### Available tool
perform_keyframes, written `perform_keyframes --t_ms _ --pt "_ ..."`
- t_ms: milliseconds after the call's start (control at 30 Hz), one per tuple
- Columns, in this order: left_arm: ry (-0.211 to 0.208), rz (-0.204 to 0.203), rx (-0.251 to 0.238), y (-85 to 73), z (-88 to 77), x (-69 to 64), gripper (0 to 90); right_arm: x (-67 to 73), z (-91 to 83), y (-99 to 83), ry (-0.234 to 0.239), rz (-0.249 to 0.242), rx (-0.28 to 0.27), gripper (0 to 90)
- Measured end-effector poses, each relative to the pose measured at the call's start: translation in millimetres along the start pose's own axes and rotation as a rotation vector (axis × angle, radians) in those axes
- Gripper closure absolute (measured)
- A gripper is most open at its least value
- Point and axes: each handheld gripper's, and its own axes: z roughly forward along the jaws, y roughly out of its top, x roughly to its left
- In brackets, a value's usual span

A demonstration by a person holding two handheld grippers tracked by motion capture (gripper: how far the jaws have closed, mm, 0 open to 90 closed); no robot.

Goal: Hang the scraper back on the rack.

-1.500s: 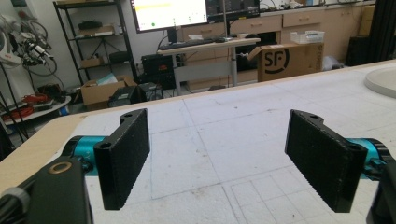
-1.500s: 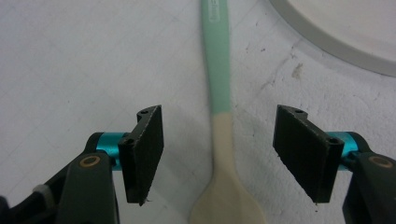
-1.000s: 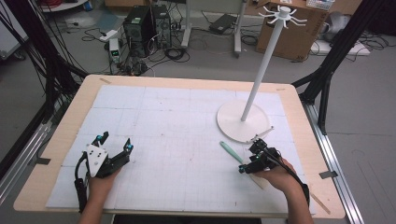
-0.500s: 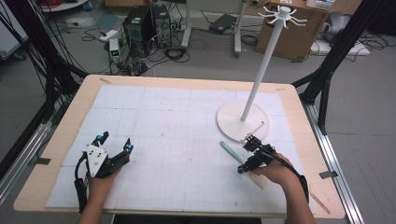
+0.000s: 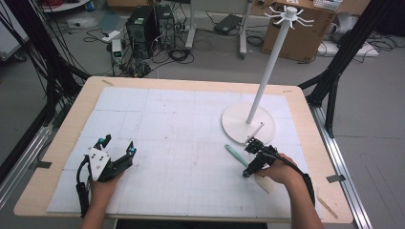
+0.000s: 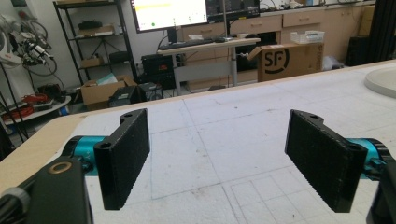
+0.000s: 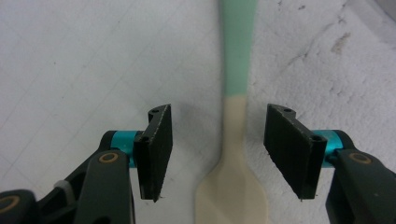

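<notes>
A spatula [image 7: 233, 154] with a mint-green handle and a cream blade lies flat on the white gridded mat [image 5: 181, 143], seen in the high view at the right front [image 5: 234, 153]. My right gripper [image 7: 218, 140] points down over it, straddling the neck where green meets cream. Its jaws have just been closing, but the pads [image 7: 156, 149] still stand clear of the spatula on both sides. In the high view the right gripper [image 5: 250, 160] sits near the stand's base. My left gripper [image 5: 117, 144] rests at the left front, open [image 6: 217, 135], with nothing between its jaws.
A white stand [image 5: 248, 124] with a round base and a tall pole topped by hooks [image 5: 289, 12] rises just behind the right gripper. The wooden table edge [image 5: 315, 143] frames the mat. Computers, cables and boxes lie on the floor beyond.
The right hand has shifted slightly left and settled over the spatula, and its jaws have narrowed a little. The left hand and gripper have not moved.
</notes>
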Motion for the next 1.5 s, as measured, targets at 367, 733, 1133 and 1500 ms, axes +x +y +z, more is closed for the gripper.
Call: perform_keyframes --t_ms 367,733,1133,1500 --pt "-0.001 -0.001 -0.001 0.0 0.0 0.0 22.6 -1.1 -0.2 7.0 -0.002 -0.020 0.033 48.9" --pt "0.000 0.000 0.000 0.0 0.0 0.0 22.6 -2.8 0.9 8.5 -0.011 -0.016 0.038 57.7" --pt "0.000 0.000 0.000 0.0 0.0 0.0 22.6 -4.2 0.5 10.5 -0.045 -0.014 0.055 69.0" --pt "-0.001 -0.001 -0.001 0.0 0.0 0.0 22.6 -1.6 1.6 15.1 -0.080 -0.047 0.092 69.8"
